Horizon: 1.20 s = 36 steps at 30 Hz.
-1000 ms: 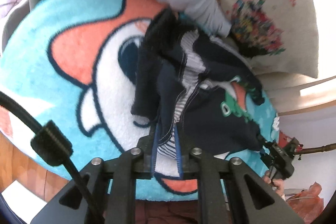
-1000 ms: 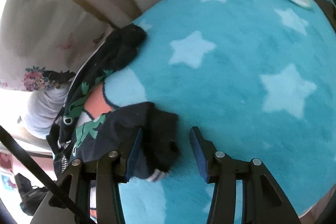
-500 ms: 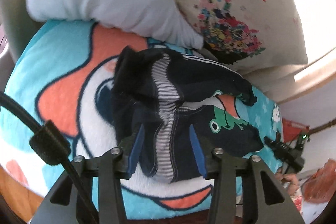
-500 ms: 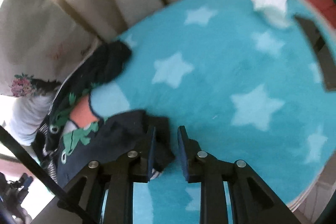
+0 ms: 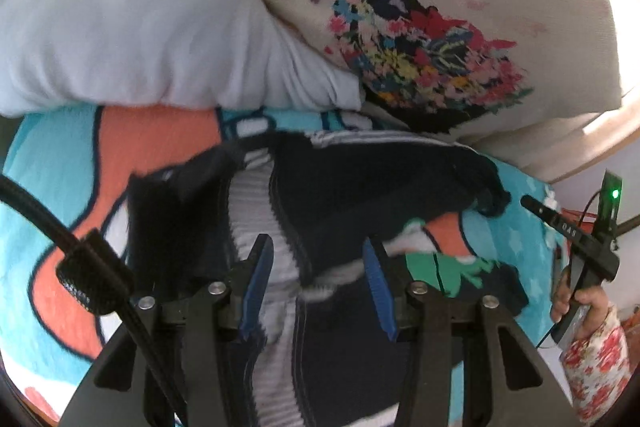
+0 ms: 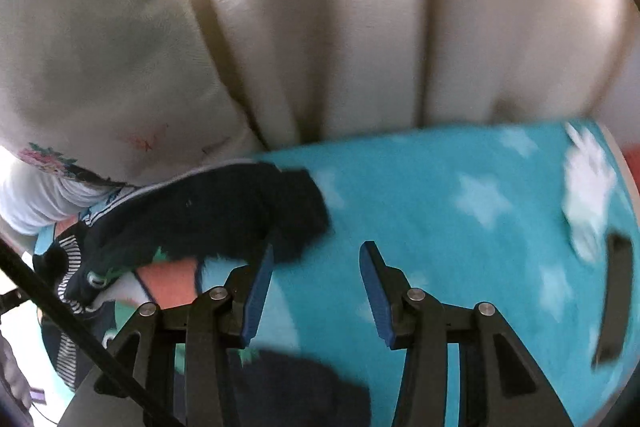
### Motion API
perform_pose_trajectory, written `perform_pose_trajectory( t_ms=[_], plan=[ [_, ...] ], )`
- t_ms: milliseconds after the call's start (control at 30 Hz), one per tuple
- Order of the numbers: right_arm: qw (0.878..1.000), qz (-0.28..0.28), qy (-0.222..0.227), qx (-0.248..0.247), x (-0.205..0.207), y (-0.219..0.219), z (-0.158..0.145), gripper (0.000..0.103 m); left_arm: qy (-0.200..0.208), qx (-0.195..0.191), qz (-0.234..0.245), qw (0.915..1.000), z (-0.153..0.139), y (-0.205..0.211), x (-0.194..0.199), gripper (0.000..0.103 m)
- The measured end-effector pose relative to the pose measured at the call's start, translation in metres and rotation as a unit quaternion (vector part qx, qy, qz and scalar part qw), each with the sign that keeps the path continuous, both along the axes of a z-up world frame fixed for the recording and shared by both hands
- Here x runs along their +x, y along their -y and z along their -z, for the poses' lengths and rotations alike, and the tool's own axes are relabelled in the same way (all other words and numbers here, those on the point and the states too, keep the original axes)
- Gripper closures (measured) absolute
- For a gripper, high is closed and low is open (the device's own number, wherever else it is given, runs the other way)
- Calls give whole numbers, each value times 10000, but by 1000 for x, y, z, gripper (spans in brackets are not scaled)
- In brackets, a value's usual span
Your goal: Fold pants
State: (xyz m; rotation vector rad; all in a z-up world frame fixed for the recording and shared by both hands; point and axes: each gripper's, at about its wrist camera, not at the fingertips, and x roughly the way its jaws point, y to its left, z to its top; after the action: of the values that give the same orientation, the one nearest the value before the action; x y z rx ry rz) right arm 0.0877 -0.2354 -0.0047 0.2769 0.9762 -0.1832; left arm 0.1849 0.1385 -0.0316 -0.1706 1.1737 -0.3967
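- Dark navy kids' pants with striped lining and green frog print (image 5: 360,195) lie crumpled on the fluffy turquoise cartoon blanket (image 5: 52,163) covering the bed, just below the plain white pillow (image 5: 120,19) and the cream floral-print pillow (image 5: 460,7).
- Left hand-held gripper (image 5: 318,291): released, blue pads apart, hovering over the striped waistband; fabric sits between the jaws but isn't pinched.
- Right hand-held gripper (image 6: 316,291): jaws have just been opening, now released; only bare blanket between them, one dark leg end (image 6: 280,215) just beside the left pad, the other at the bottom edge.
- Judgement: pants dropped here to lie flat enough for a fold; legs splayed, not aligned, so fold barely begun.
- Containers: none in view.
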Motion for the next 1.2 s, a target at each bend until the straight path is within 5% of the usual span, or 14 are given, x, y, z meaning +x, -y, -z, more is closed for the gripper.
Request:
perform_pose_trajectory(
  t_ms=[367,567,700,867,900,967,1000,1200],
  plan=[
    [9829,-1785,-30,-458,93,-27,19,44,-97,313,331,9989,34,49,71,54],
    [9717,-2231,134,-768,115,-35,26,40,-217,351,581,9975,54,58,97,53],
    [9681,-2409,201,-662,123,-32,34,29,-216,322,810,9960,60,64,103,35],
    [9664,-2540,57,-381,127,-33,47,26,-116,621,1013,9929,61,77,100,30],
    [9666,-2536,49,-376,127,-33,47,31,-98,754,1021,9919,61,79,99,37],
    [9668,-2547,12,-190,128,-35,43,68,-2,1139,895,9895,58,80,99,75],
    [9658,-2590,-69,41,129,-32,42,94,-5,1203,777,9897,57,76,100,93],
    [9665,-2532,-110,416,118,-26,28,97,-76,702,131,9974,42,49,91,101]
  ],
)
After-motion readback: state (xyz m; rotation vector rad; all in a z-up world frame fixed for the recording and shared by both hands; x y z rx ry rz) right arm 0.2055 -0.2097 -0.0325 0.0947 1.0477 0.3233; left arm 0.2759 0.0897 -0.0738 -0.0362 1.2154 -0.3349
